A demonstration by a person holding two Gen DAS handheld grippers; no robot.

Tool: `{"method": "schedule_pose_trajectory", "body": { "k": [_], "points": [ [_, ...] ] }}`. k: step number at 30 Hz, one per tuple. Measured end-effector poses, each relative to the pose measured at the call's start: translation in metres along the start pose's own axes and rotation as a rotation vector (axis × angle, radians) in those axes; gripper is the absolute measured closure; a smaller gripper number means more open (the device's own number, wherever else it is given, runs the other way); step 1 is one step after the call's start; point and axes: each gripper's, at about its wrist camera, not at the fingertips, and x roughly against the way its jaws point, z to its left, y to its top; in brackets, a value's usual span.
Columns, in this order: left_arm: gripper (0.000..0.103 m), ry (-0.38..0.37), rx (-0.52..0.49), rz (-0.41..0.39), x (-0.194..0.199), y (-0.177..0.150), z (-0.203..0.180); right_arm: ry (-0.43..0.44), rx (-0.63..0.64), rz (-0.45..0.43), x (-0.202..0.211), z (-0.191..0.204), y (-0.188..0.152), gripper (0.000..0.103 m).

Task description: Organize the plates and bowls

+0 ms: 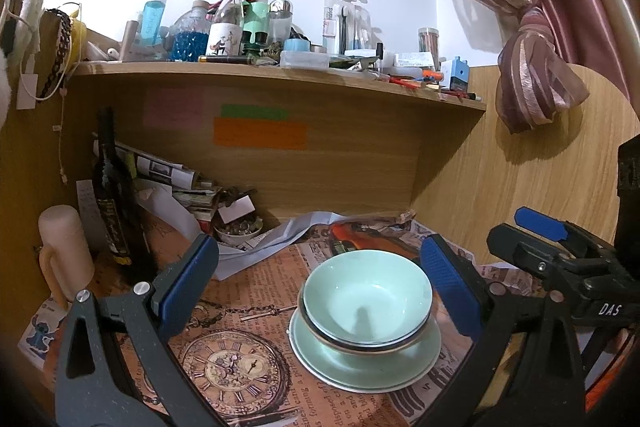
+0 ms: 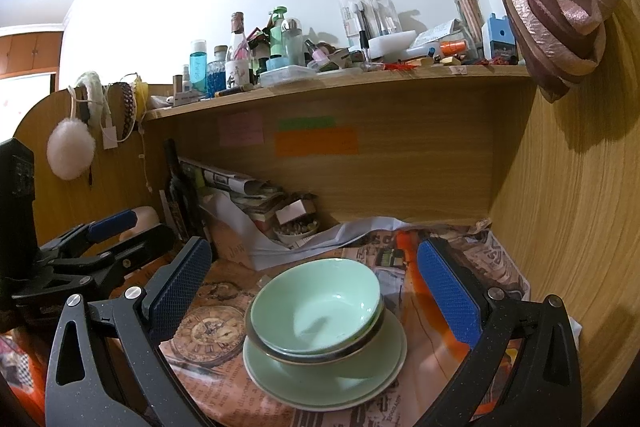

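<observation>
While two green bowls (image 1: 367,297) sit nested on stacked green plates (image 1: 365,367), the pile rests on the newspaper-covered bench (image 1: 256,291), beside a printed pocket watch (image 1: 232,371). In the left wrist view the pile lies between the blue pads but nearer the right one, its rim just beside that pad, not touching. The left gripper (image 1: 320,287) has its jaws spread wide and grips nothing. In the right wrist view the bowls (image 2: 318,305) and plates (image 2: 324,375) sit roughly midway between the pads, clear of both; the right gripper (image 2: 316,291) is likewise wide apart and empty. Each gripper shows at the edge of the other's view, the two side by side before the pile. Behind stand a dark bottle (image 1: 112,187), rolled papers (image 1: 168,175) and a small dish (image 1: 239,229), under a shelf (image 1: 280,77) crowded with bottles. A tied curtain (image 1: 528,39) hangs at the right.
</observation>
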Motion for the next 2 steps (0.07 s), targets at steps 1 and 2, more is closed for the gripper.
{"method": "schedule_pose_trajectory", "body": {
  "k": [1,2],
  "points": [
    [0.000,0.004,-0.001,0.001,-0.0009,-0.0006,-0.0008,0.001,0.000,0.003,-0.0015,-0.0011,0.0002,0.000],
    [0.000,0.006,-0.002,0.003,-0.0016,-0.0012,-0.0009,0.000,0.000,0.006,-0.0029,-0.0022,0.0000,0.000]
  ]
}}
